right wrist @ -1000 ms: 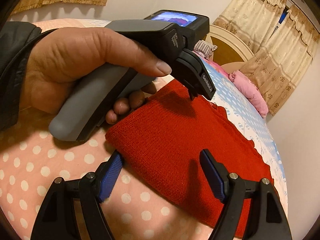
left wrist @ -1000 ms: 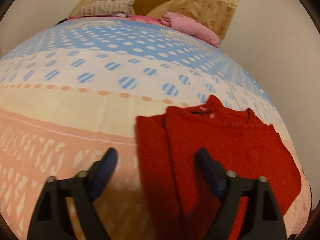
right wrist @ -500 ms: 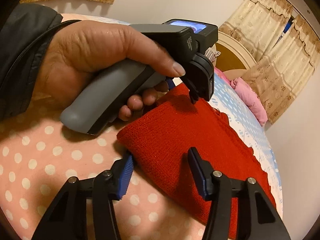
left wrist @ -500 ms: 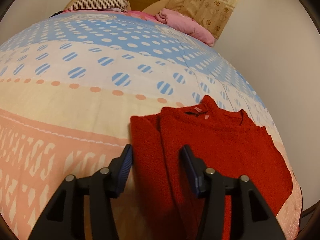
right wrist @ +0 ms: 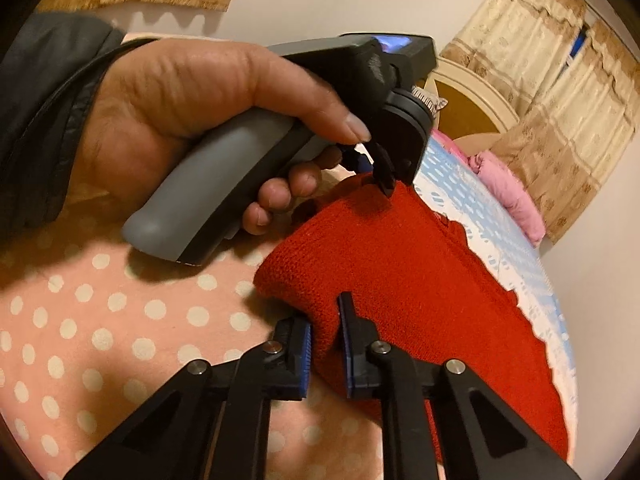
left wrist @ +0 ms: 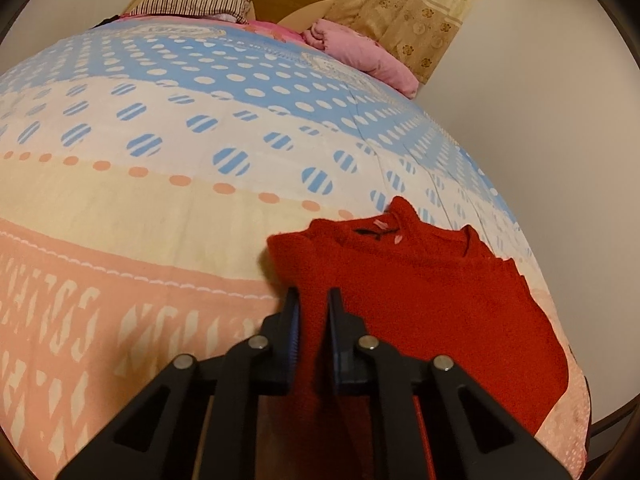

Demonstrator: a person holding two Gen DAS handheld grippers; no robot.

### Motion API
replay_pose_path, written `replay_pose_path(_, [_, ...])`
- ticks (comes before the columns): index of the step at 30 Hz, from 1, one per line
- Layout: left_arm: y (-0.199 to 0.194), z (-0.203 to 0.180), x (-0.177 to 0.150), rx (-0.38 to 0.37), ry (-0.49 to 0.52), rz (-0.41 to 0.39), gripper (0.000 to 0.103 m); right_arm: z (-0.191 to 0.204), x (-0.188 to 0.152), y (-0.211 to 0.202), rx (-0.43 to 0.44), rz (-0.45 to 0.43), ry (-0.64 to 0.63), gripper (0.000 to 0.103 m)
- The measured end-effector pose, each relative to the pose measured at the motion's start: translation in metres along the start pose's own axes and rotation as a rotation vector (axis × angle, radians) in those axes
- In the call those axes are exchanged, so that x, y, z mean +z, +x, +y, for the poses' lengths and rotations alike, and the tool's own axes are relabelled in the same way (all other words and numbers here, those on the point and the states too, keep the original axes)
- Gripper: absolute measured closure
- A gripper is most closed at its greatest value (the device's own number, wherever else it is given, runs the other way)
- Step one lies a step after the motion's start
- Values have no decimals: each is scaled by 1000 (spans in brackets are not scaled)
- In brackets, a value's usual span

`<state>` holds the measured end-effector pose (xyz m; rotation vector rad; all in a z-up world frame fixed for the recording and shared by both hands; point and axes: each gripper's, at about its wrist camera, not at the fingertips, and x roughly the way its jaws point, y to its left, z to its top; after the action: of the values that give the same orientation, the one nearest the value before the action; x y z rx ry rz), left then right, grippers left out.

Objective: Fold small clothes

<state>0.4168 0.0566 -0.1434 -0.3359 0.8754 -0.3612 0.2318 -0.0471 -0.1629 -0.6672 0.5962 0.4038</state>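
Observation:
A small red knit sweater (left wrist: 420, 280) lies partly folded on the bed, collar toward the headboard; it also shows in the right wrist view (right wrist: 420, 280). My left gripper (left wrist: 312, 312) is shut on the sweater's left folded edge. My right gripper (right wrist: 325, 328) is shut on the sweater's near bottom edge. The hand holding the left gripper (right wrist: 224, 120) shows in the right wrist view, with its tip (right wrist: 384, 184) pressed into the cloth at the far corner.
The bed cover (left wrist: 160, 200) has blue, cream and pink dotted bands. A striped pillow (left wrist: 192, 4) and a pink blanket (left wrist: 360, 52) lie at the headboard. A wall (left wrist: 560, 120) runs close along the bed's right side.
Both grippers went from wide open to closed on the sweater's edge. Both moved in closer to the cloth.

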Motion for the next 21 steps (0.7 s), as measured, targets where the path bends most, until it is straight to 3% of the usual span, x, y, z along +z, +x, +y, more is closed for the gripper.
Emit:
replay_pose_path(12, [-13, -9, 7, -12, -22, -19, 91, -37, -6, -10, 83, -78, 190, 94])
replay_pose_path(21, [-26, -26, 16, -90, -71, -45, 91, -68, -19, -27, 150, -159, 386, 95])
